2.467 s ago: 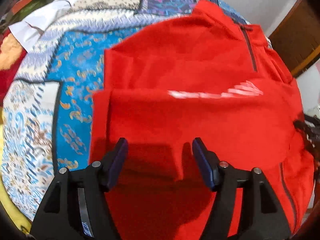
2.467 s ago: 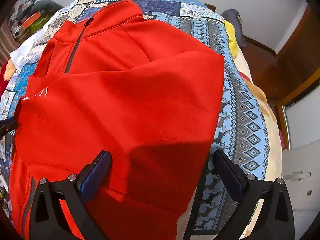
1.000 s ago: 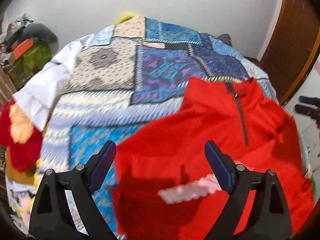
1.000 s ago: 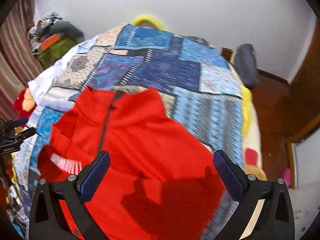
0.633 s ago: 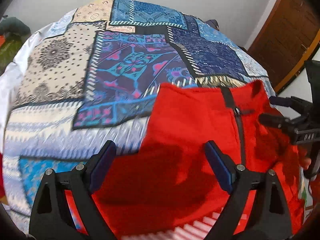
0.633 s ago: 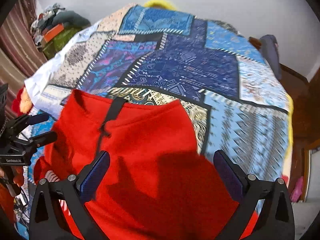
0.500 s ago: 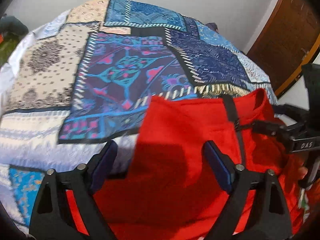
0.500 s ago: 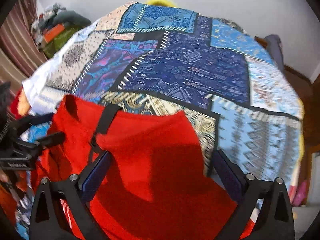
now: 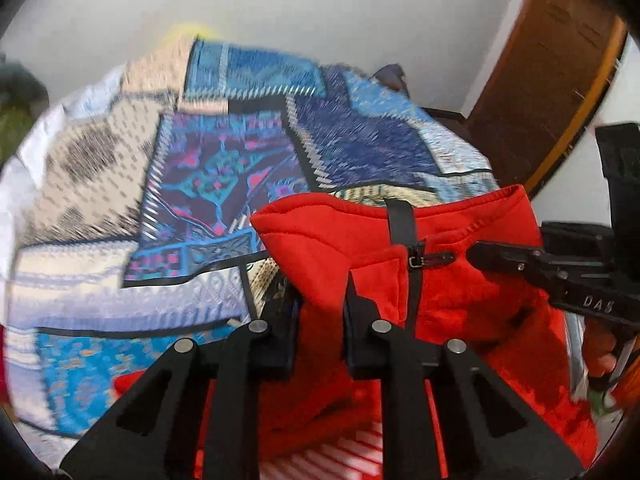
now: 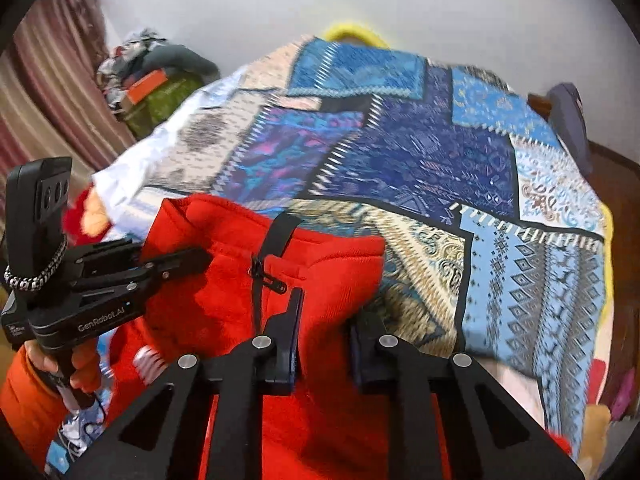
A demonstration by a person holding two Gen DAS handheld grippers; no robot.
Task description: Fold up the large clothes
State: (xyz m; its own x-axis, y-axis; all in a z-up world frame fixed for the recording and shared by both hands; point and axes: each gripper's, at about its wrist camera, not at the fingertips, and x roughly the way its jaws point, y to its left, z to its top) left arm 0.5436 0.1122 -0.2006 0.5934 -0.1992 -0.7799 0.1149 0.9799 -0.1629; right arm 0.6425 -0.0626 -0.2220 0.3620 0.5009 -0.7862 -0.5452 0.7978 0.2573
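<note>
Left wrist view: your left tongs (image 9: 320,308) sit at lower centre, jaws closing with a fold of the red jacket (image 9: 460,304) between them, pads pressing on the cloth. The jacket lies on the patchwork bedspread (image 9: 208,176), collar toward the upper right, black zipper (image 9: 416,256) at centre. Right wrist view: your right tongs (image 10: 324,332) at lower centre, jaws closing on the jacket's shoulder edge, cloth pinched between them. Your left hand (image 10: 76,368), orange sleeve, shows at lower left. Brown door (image 9: 548,80), upper right.
</note>
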